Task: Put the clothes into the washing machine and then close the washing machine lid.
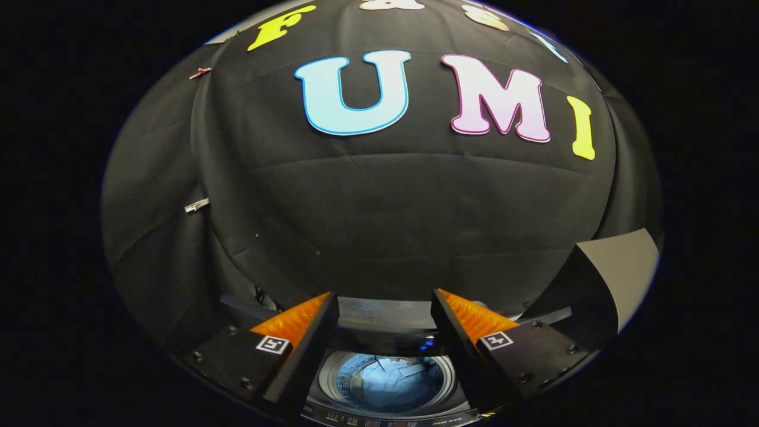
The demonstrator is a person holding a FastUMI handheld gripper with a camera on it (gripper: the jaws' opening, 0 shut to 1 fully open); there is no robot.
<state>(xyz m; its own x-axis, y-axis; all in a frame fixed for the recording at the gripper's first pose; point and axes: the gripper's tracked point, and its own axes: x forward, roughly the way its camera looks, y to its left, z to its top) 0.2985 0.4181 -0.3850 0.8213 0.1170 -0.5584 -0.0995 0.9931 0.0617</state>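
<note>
My gripper is open, its two fingers spread wide with nothing between them. Below and between the fingers I look down into the top-loading washing machine. A blue garment lies inside its round metal drum. The raised lid stands at the back of the opening, just beyond the fingertips, dark and glossy. The gripper hangs above the machine, apart from the cloth and from the lid.
The booth's black cloth wall rises right behind the machine. A dark panel with a grey face stands to the right of the machine. The machine's control strip runs along its near edge.
</note>
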